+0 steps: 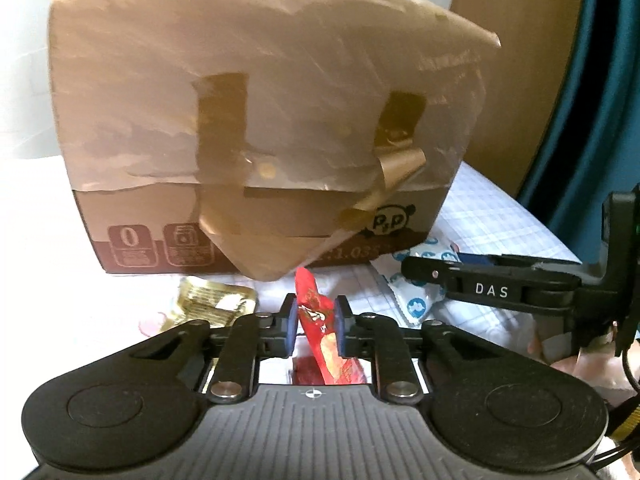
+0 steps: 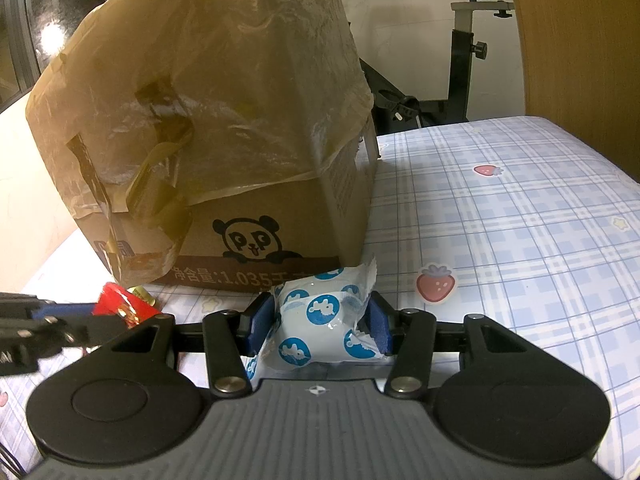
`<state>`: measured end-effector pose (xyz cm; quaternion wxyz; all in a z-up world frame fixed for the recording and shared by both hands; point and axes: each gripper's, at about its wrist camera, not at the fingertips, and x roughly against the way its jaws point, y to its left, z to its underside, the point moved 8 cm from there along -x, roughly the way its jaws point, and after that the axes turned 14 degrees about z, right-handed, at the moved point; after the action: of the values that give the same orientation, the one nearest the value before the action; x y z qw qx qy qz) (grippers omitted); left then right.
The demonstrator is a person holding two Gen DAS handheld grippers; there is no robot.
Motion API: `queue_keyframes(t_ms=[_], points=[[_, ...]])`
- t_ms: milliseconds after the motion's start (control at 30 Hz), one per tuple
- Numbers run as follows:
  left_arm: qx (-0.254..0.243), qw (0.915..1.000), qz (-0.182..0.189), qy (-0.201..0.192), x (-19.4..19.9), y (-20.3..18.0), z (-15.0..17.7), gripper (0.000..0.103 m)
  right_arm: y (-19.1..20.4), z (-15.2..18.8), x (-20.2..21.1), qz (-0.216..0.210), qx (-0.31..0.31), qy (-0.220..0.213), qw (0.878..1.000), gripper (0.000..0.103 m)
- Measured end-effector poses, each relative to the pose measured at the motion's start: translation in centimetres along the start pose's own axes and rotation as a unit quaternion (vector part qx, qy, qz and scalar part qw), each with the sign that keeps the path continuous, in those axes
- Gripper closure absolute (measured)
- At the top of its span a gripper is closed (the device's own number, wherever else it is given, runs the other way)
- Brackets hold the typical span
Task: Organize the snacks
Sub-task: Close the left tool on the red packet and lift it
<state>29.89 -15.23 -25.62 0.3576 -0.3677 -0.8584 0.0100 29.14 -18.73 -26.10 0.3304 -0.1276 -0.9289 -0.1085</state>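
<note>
My left gripper (image 1: 316, 326) is shut on a thin red snack packet (image 1: 314, 312), which stands on edge between the blue pads and is raised off the sheet. The same red packet (image 2: 124, 304) shows at the left of the right wrist view. My right gripper (image 2: 322, 320) is shut on a puffy white packet with blue round prints (image 2: 320, 320). In the left wrist view that white packet (image 1: 416, 304) lies at the right, under the right gripper's black finger. Directly behind both grippers stands a large cardboard box (image 2: 224, 120) covered in torn tape, with a panda print.
A crumpled gold wrapper (image 1: 212, 300) lies on the sheet left of the red packet, in front of the box. The blue plaid sheet with strawberry prints (image 2: 500, 240) stretches to the right. A wooden board (image 2: 580, 40) and an exercise bike (image 2: 460, 60) stand beyond the bed.
</note>
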Motion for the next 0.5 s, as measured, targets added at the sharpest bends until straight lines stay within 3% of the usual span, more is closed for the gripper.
queue_keyframes(t_ms=[500], points=[[0.042,0.9985,0.014,-0.032,3.5,1.7,-0.2,0.1,-0.1,0.2,0.5,0.011,0.002,-0.004,1.0,0.052]])
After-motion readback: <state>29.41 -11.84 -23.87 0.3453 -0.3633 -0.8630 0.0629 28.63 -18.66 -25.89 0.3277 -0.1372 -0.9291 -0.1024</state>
